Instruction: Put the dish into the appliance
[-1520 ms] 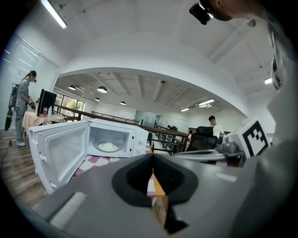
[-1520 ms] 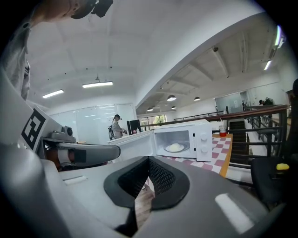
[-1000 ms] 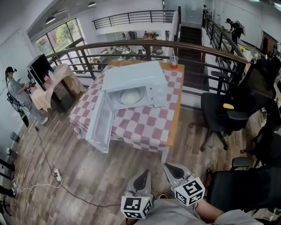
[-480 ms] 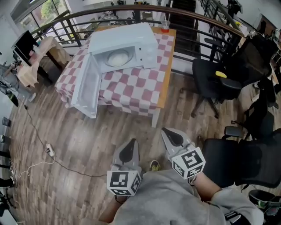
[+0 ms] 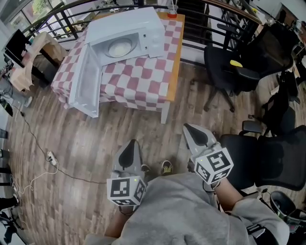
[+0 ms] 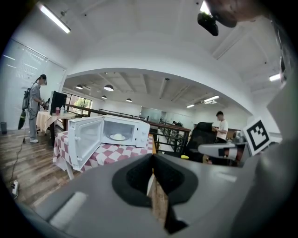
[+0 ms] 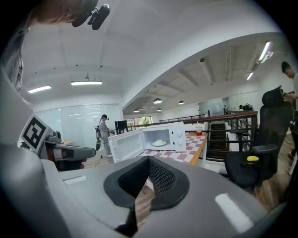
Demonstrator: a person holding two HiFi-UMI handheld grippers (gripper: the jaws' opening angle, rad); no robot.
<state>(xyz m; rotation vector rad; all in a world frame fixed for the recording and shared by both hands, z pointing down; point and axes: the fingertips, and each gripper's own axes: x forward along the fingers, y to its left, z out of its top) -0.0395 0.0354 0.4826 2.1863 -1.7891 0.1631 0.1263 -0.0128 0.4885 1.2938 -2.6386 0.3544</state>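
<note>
A white microwave [image 5: 136, 26] stands on a red-and-white checked table [image 5: 143, 79] with its door [image 5: 85, 81] swung wide open to the left. A white dish [image 5: 119, 47] lies inside its cavity, also seen in the left gripper view [image 6: 118, 136] and the right gripper view [image 7: 159, 143]. Both grippers hang low near the person's body, well short of the table, over the wooden floor. The left gripper [image 5: 129, 144] is shut and empty, its jaws meeting in its own view [image 6: 152, 160]. The right gripper [image 5: 188, 128] is likewise shut with nothing between its jaws [image 7: 148, 162].
Black office chairs [image 5: 239, 72] stand right of the table, another [image 5: 267, 158] close beside the right gripper. A metal railing [image 5: 215, 19] runs behind the table. A cable with a power strip [image 5: 50, 159] lies on the floor at left. A red cup [image 5: 172, 10] sits at the table's far edge.
The head view has tilted down and the table with the microwave has slid toward the top left. Both grippers sit higher in the frame, still shut.
</note>
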